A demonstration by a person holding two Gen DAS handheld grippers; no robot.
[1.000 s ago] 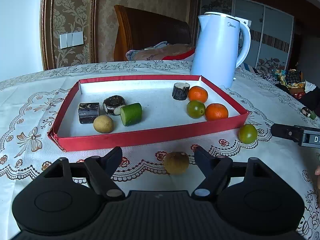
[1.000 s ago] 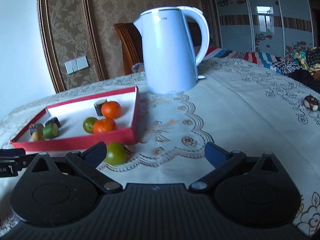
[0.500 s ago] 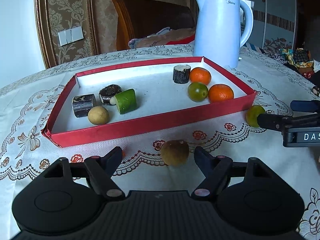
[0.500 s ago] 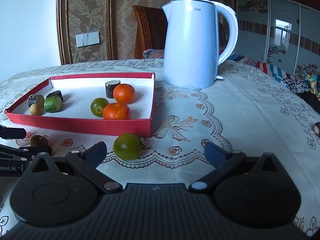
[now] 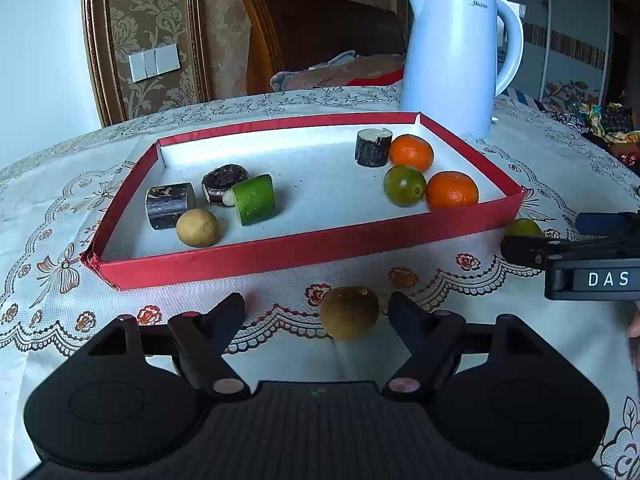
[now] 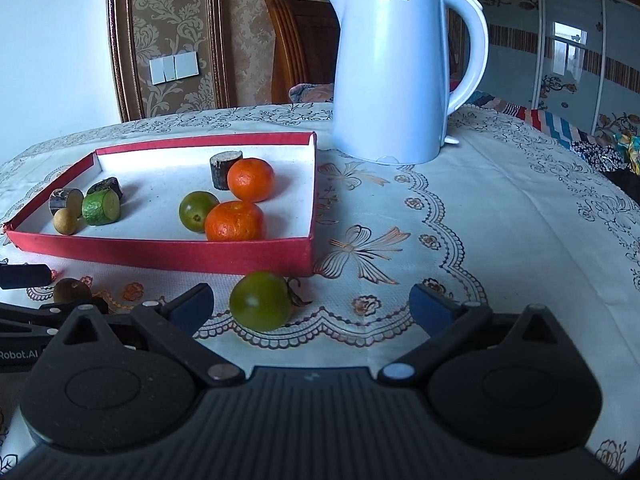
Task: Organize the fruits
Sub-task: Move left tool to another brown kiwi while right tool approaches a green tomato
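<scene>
A red tray with a white floor holds two oranges, a green tangerine, a green cut piece, a pale round fruit and dark stubs. In front of it a brown round fruit lies on the cloth between the fingers of my open left gripper, nearer the right finger, untouched. A green round fruit lies by the tray's near corner, between the fingers of my open right gripper, closer to the left one. In the left wrist view the right gripper half hides that fruit.
A tall white kettle stands behind the tray's right corner, also in the left wrist view. A lace tablecloth covers the table, bare to the right. A wooden chair stands beyond. The left gripper's fingertips show at the left edge.
My right gripper has swung left, so the green fruit now lies between its fingers. It has come further into the left wrist view. The left gripper has hardly moved.
</scene>
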